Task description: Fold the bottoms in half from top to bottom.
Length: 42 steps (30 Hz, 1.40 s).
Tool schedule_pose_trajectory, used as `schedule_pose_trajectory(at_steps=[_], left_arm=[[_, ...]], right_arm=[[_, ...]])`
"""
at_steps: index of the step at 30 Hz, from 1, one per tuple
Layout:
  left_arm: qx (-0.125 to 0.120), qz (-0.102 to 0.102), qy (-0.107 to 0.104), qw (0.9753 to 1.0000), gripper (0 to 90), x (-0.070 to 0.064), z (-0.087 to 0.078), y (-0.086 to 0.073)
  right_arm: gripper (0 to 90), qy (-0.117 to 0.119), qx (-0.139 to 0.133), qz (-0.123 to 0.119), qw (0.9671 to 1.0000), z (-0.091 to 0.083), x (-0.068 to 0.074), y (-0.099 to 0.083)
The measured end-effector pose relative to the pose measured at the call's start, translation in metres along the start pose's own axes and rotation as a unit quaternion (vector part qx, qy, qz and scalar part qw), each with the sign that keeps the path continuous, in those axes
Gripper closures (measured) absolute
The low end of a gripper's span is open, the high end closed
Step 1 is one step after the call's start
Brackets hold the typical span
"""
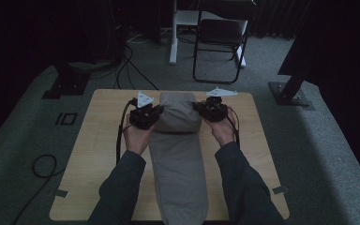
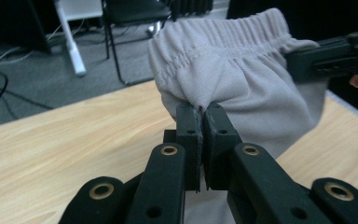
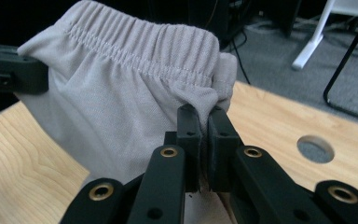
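— Left hand-held gripper point(image 2: 200, 116): we see its jaws pinched tight on the grey trousers point(image 1: 178, 154) near the elastic waistband.
— And our right hand-held gripper point(image 3: 203, 119) clamps the opposite side; the legs lie along the table point(image 1: 98, 140).

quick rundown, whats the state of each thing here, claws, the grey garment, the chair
left claw: shut on the grey garment's waistband edge
right claw: shut on the opposite waistband edge
grey garment: waistband end lifted and held between both claws, the rest lying flat along the table
table: bare wood around the garment
folding chair: unfolded, standing on the carpet beyond the table
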<state>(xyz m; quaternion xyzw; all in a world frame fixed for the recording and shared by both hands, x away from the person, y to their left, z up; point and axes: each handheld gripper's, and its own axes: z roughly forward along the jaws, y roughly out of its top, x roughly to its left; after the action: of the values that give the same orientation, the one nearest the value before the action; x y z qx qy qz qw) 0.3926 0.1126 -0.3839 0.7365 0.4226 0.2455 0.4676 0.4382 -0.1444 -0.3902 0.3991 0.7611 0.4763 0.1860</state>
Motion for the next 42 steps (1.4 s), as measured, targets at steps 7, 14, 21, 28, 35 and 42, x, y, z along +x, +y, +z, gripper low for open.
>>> schedule_pose_trajectory(at_steps=[7, 14, 21, 28, 35, 42], left_arm=[[-0.023, 0.015, -0.023, 0.9993, 86.6, -0.016, -0.026, 0.001], [0.001, 0.020, -0.041, 0.9990, 86.5, -0.029, -0.037, -0.030], [0.046, 0.027, -0.047, 0.9975, 86.4, -0.038, -0.033, -0.080], [0.101, -0.010, -0.070, 0.9923, 86.3, -0.039, -0.025, -0.132], [0.150, -0.018, -0.081, 0.9852, 86.2, -0.049, -0.018, -0.166], [0.178, -0.012, -0.076, 0.9810, 85.8, -0.054, -0.008, -0.184]], right_arm=[[86.4, 0.006, -0.028, -0.018, 0.9994, -0.031, 0.011, 0.002], [86.3, 0.017, -0.009, -0.041, 0.9990, -0.047, 0.024, -0.029], [86.2, 0.026, 0.040, -0.068, 0.9965, -0.047, 0.039, -0.078], [86.0, 0.044, 0.084, -0.056, 0.9940, -0.038, 0.045, -0.120], [86.0, 0.053, 0.128, -0.051, 0.9890, -0.032, 0.052, -0.153], [85.7, 0.053, 0.185, -0.037, 0.9806, -0.016, 0.053, -0.187]])
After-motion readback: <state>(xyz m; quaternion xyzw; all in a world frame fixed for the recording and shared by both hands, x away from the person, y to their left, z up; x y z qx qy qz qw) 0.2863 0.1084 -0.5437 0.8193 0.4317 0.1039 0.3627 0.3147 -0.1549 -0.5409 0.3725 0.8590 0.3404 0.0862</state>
